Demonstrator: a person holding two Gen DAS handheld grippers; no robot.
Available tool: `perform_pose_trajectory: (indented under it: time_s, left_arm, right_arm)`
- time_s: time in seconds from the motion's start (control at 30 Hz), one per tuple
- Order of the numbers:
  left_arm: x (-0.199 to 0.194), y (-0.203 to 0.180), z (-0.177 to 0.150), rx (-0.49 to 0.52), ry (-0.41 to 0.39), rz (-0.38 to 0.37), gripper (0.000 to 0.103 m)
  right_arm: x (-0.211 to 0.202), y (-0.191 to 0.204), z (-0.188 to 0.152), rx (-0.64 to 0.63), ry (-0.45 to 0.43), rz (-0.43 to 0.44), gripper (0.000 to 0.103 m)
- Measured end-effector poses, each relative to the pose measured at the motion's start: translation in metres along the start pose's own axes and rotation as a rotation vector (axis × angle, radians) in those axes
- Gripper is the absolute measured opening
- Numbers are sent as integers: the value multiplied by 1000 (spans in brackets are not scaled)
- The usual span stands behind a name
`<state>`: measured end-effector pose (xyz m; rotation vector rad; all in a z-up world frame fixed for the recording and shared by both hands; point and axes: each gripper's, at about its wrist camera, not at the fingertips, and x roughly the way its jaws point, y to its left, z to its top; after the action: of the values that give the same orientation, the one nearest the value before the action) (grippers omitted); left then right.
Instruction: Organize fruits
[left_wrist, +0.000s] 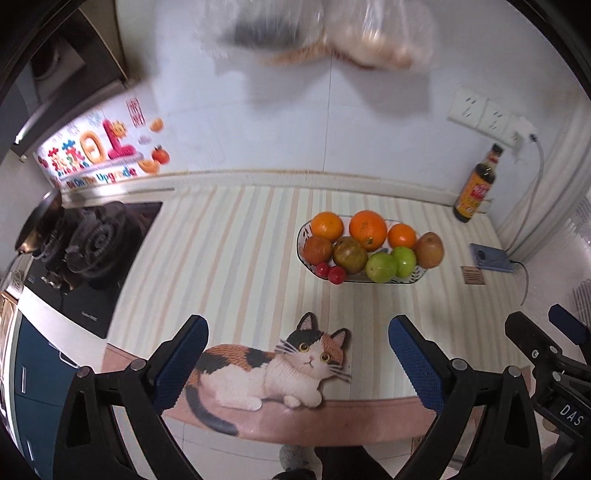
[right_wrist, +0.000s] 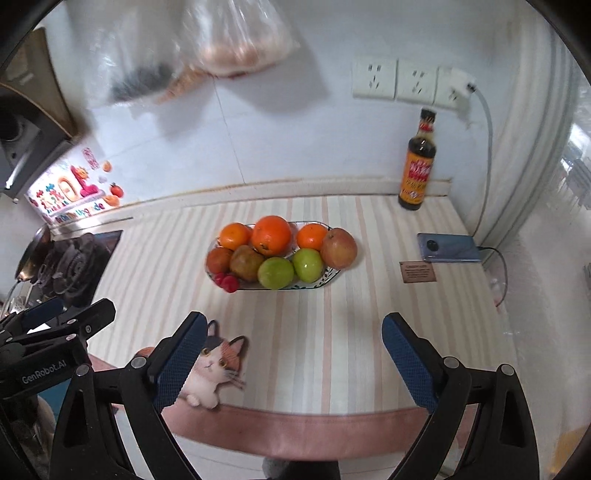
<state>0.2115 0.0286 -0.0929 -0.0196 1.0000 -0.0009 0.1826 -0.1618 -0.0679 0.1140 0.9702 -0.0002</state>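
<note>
An oval white dish full of fruit stands on the striped counter mat. It holds three oranges, two green fruits, brownish fruits, small red tomatoes and a reddish-brown fruit leaning at its right end. My left gripper is open and empty, high above the mat's near edge. My right gripper is open too, with nothing between its fingers, well short of the dish.
A dark sauce bottle stands at the back right wall. A phone on a cable and a small brown card lie right of the dish. A gas stove sits left. Plastic bags hang on the wall.
</note>
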Motion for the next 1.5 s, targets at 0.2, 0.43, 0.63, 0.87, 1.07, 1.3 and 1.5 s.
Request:
perform_pose_trajectory:
  time_s: [0.2, 0.43, 0.63, 0.87, 1.07, 1.3, 1.5]
  left_arm:
    - [-63, 10, -27, 21, -64, -15, 100]
    - [-121, 10, -60, 36, -128, -32, 100]
    - [-151, 4, -80, 37, -158, -32, 100]
    - [-157, -3, -91, 28, -154, -27, 100]
    - [-148, -7, -82, 21, -144, -1, 103]
    - [-126, -11, -61, 12, -139, 33, 103]
    - [-104, -10, -46, 0, -114, 47, 103]
  right_arm:
    - [-65, 14, -28, 6, -52, -11, 98]
    - [-149, 19, -64, -12, -122, -10, 99]
    - [-189, 11, -83, -20, -147, 6, 100]
    - [-198, -5, -95, 0, -125, 42, 100]
    - [-182, -19, -85, 9, -112, 41, 103]
    - [-152, -17, -56, -7, -111, 30, 103]
    - [-121, -14, -34, -22, -85, 13, 103]
